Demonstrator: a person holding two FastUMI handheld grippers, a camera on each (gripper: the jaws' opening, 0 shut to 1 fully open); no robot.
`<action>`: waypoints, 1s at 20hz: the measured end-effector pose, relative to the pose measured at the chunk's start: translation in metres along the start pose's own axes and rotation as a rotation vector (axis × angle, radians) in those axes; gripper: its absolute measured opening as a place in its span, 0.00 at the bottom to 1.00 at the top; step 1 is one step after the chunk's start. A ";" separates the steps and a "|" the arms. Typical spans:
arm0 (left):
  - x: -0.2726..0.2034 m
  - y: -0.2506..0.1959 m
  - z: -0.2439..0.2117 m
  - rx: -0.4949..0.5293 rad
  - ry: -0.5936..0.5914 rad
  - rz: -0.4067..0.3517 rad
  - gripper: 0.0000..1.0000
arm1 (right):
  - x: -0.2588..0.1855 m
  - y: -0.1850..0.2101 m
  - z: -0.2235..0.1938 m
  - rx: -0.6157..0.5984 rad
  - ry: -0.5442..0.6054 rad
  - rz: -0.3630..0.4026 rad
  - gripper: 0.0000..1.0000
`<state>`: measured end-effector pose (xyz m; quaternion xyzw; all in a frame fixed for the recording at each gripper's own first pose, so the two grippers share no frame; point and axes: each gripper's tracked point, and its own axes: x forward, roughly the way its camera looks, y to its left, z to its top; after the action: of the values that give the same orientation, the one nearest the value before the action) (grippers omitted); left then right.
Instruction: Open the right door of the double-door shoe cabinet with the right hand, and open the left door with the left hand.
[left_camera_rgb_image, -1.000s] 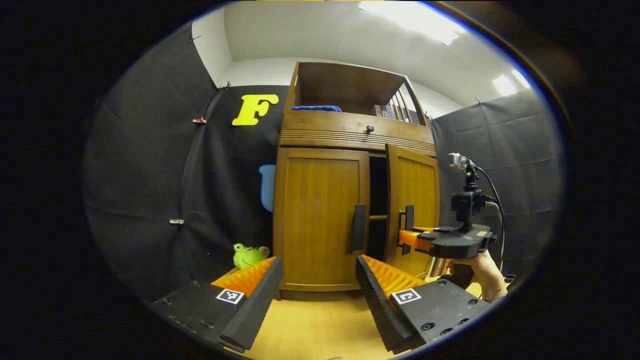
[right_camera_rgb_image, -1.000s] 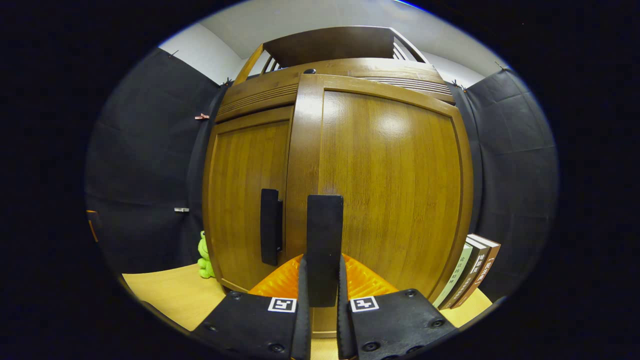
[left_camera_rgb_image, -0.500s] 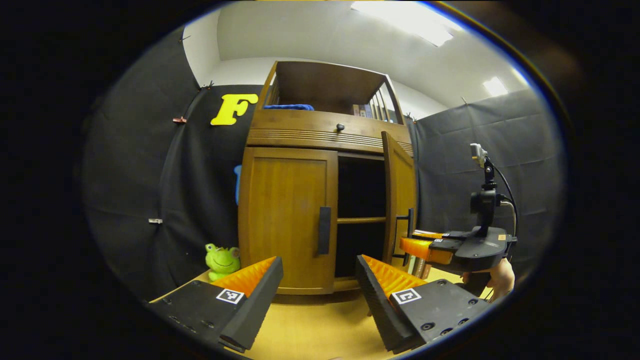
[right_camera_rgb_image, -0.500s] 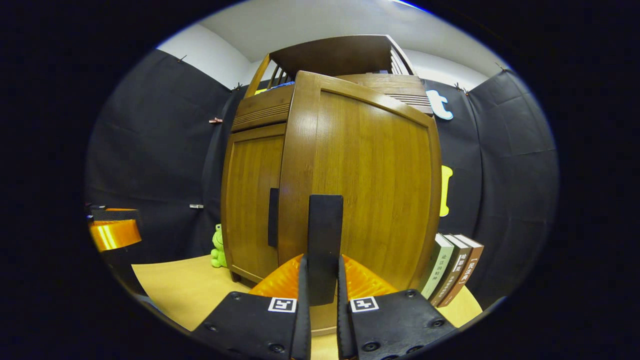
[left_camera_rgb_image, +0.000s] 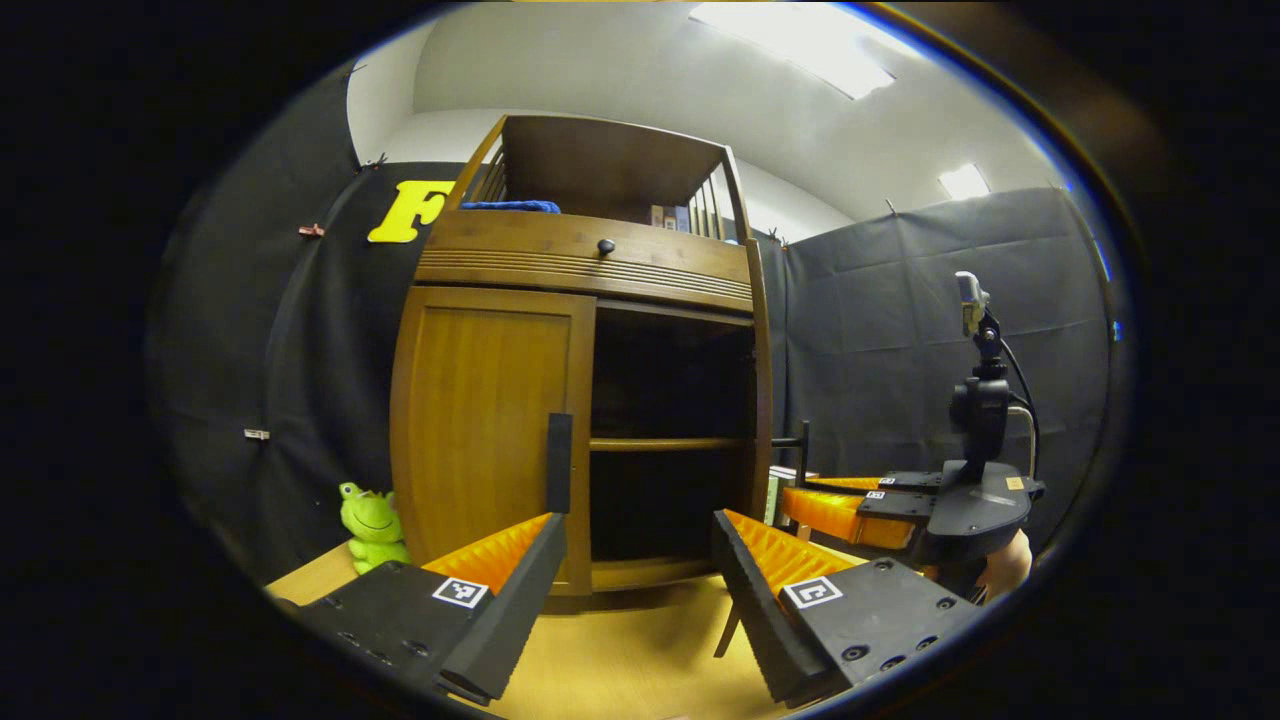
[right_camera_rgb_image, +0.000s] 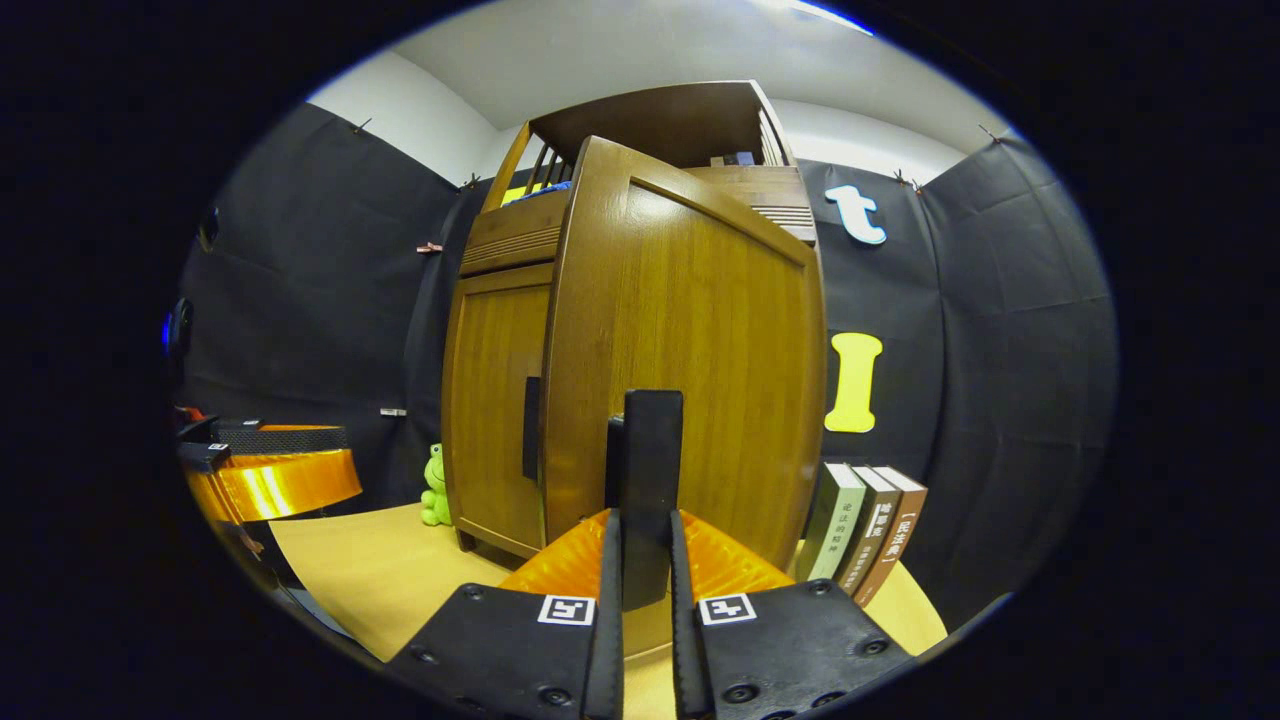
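Observation:
The wooden shoe cabinet stands on the tabletop. Its left door is closed, with a dark vertical handle at its inner edge. The right door has swung far out and is seen edge-on, baring dark shelves. My left gripper is open, a short way in front of the left handle and apart from it. In the right gripper view, my right gripper is shut on the right door's handle, with the right door just ahead. The right gripper also shows off to the right, in a hand.
A green frog toy sits left of the cabinet. Three books stand upright beside the cabinet's right side, behind the open door. A blue cloth lies on the cabinet's top shelf. The light wooden tabletop stretches in front.
The right gripper has pulled the right door from slightly ajar to wide open. The left gripper has drifted toward the left door's handle and stayed open.

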<state>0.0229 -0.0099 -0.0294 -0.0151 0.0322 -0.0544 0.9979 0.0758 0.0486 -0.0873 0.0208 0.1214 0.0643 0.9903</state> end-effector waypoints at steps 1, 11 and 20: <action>0.001 -0.007 0.000 -0.002 -0.004 -0.014 0.92 | -0.005 -0.004 0.000 -0.008 -0.001 -0.009 0.23; 0.006 -0.058 0.004 -0.011 -0.008 -0.088 0.91 | -0.044 -0.068 -0.001 -0.018 0.020 -0.144 0.19; 0.016 -0.086 -0.002 -0.013 -0.001 -0.142 0.92 | -0.084 -0.125 0.004 -0.020 0.015 -0.280 0.17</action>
<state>0.0297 -0.0975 -0.0297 -0.0236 0.0308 -0.1248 0.9914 0.0114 -0.0865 -0.0702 -0.0067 0.1300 -0.0730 0.9888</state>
